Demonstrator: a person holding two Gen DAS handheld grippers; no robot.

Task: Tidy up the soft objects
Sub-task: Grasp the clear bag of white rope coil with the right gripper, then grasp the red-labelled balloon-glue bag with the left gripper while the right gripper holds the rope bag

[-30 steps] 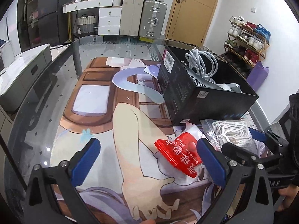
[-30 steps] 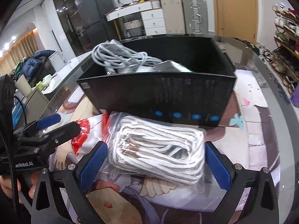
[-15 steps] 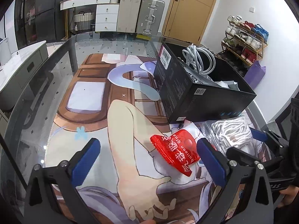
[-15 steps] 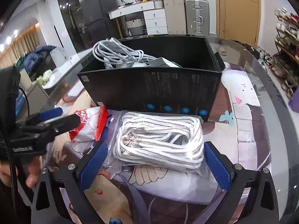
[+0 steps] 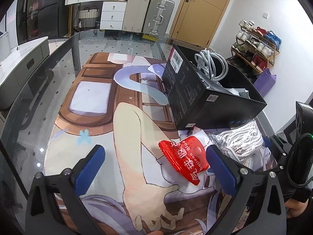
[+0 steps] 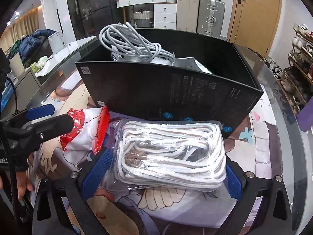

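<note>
At frame centre, the black box (image 6: 176, 90) holds coiled white cable (image 6: 133, 43); right gripper (image 6: 166, 174) clamps the bagged rope (image 6: 172, 152), left gripper (image 5: 156, 170) gapes wide.

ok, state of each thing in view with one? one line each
left tool: open, empty, red packet beside its right finger
right tool: around the rope bag, pads at both sides; grip unclear
rope bag: sealed, lying on the mat
red packet: flat on the mat
black box: open top, upright, white cable coiled inside
</note>
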